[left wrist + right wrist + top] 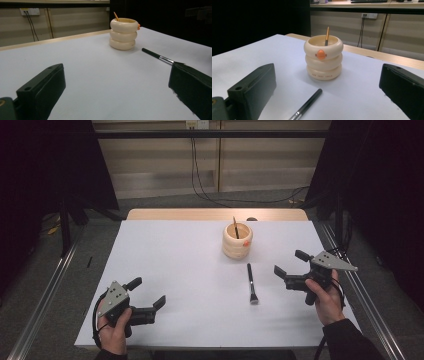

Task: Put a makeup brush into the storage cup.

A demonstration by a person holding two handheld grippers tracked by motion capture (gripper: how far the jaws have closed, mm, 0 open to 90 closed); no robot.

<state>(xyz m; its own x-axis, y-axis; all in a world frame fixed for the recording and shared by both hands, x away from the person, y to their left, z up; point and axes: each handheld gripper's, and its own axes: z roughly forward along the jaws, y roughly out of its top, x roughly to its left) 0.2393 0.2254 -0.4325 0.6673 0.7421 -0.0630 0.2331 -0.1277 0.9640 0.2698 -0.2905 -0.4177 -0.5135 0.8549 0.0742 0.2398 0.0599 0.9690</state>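
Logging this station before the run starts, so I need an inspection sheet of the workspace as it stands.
Surface: white table top, bare wooden strip at its far edge.
Job's things: cream ringed holder upright, with one brush handle standing in it; dark brush lying flat on the table, near side of the holder, apart from it.
Clutter: nothing seen.
Grippers: left tool open, empty; right tool open, empty, nearer the lying brush.
Cables: black leads hang from a wall socket.
Surroundings: dark curtains, metal rails, grey floor.
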